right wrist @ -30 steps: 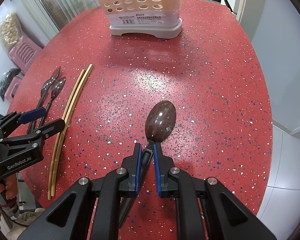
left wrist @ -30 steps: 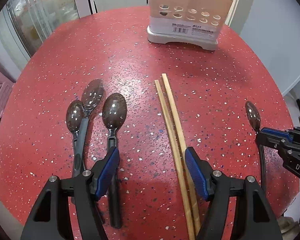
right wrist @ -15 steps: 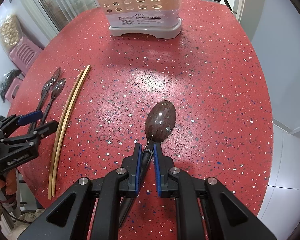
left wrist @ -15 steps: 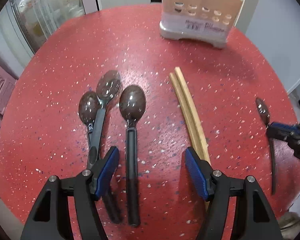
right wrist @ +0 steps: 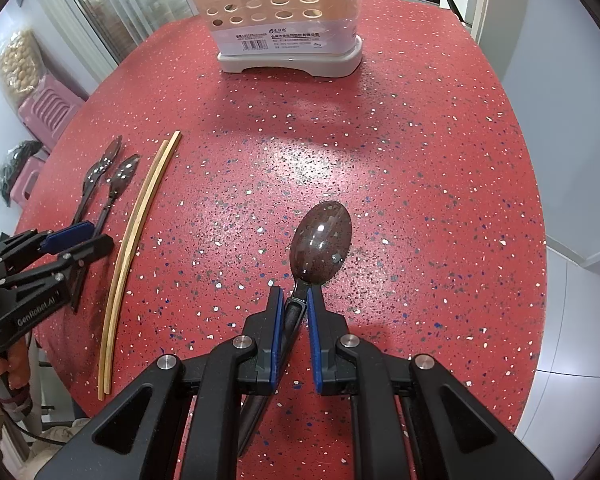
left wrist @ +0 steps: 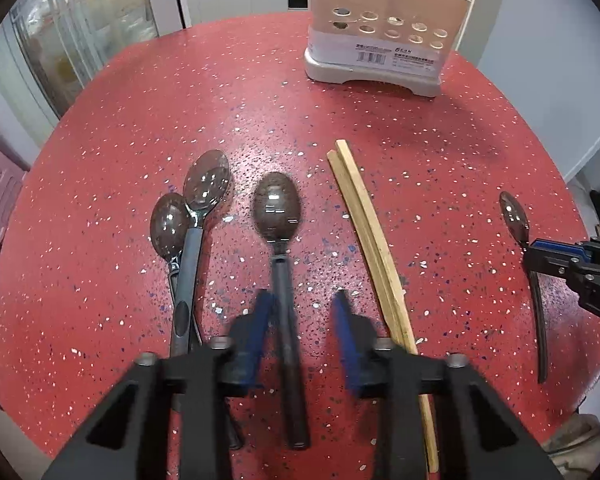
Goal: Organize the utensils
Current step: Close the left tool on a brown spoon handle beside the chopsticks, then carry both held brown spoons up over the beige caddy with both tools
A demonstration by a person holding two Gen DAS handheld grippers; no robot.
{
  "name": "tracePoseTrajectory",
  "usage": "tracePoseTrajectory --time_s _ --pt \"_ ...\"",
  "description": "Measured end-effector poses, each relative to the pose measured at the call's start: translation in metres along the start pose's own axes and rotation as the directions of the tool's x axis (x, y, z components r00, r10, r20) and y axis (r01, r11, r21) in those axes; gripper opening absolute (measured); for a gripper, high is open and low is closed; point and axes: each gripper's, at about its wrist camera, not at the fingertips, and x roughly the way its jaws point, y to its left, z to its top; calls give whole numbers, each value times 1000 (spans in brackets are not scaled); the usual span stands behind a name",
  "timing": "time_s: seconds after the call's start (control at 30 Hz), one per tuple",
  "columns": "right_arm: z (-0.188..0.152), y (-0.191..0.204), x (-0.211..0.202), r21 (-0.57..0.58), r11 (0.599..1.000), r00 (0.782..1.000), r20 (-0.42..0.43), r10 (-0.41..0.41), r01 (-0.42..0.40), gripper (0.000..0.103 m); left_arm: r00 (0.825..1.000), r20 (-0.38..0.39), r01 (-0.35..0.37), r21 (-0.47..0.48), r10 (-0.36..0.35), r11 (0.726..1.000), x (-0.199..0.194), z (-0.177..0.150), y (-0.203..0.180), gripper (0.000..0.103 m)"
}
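Your left tool (left wrist: 302, 326) has narrowed from its wide spread of a second ago, and its blurred blue pads now flank the handle of the middle spoon (left wrist: 278, 216) without yet pinching it, so it is part open and holding nothing. It has also shifted so that this spoon, not the chopsticks (left wrist: 374, 248), runs up toward 12 o'clock between the pads. That reads as a pickup about to close. Two more spoons (left wrist: 188, 216) lie overlapped at about 10 o'clock, and the chopsticks lie side by side at 1 o'clock. Your right tool (right wrist: 292, 320) is unchanged: its pads sit nearly together on the neck of the far spoon (right wrist: 320, 246), bowl pointing to 12 o'clock, apparently still low over the red counter (right wrist: 420, 160). The holder (right wrist: 284, 24) stands at 12 o'clock at the far edge, well apart from everything. Nothing loose has reached it yet, so the sorting looks barely started; both spoons would go there next.
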Motion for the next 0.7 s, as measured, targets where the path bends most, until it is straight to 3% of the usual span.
tracePoseTrajectory --time_s 0.07,0.2,0.23,0.47,0.7 --pt "0 1 0 -4 1000 1000 1 -3 3 13 1000 1 6 5 -6 1000 -2 0 2 37" --pt "-1 1 -1 0 1000 1000 10 -5 5 10 999 16 44 7 -44 999 -4 -1 2 37" --pt "-2 0 -2 5 1000 1000 17 -1 1 0 998 26 51 8 -51 999 -6 -2 1 37" --pt "-1 -5 -8 32 997 996 54 70 -72 0 989 112 98 -13 -96 995 -27 3 -3 37" --pt "8 -3 -36 11 994 979 171 109 -113 0 970 199 149 -39 -139 988 -52 21 2 37"
